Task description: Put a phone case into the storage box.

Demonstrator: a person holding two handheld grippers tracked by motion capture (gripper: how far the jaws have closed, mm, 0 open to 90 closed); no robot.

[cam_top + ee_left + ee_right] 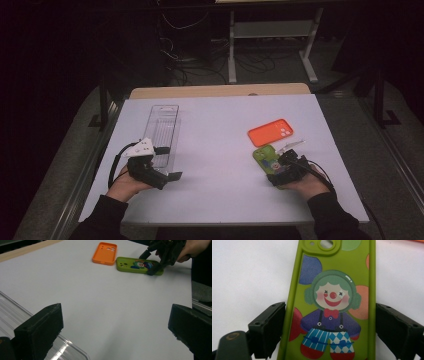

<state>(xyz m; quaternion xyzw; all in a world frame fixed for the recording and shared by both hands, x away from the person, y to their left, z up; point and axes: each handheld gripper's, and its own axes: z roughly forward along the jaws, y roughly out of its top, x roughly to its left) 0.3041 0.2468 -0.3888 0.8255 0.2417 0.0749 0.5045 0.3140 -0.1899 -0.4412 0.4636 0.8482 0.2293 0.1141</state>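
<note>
A green phone case [264, 155] with a clown picture lies flat on the white table, right of centre. My right gripper [278, 168] reaches over its near end. In the right gripper view the two black jaws meet the long edges of the green case [334, 302] with no gap, so my right gripper [330, 322] is shut on it. An orange phone case [270, 132] lies just beyond it. My left gripper [167, 171] rests at the near end of a clear plastic tray [162, 131], and in its own view my left gripper [115, 322] is wide open and holds nothing.
The white table [215, 120] has bare room between the tray and the cases. A small pale object [291, 145] lies right of the green case. Beyond the table's far edge are cables and a desk frame [270, 45] in the dark.
</note>
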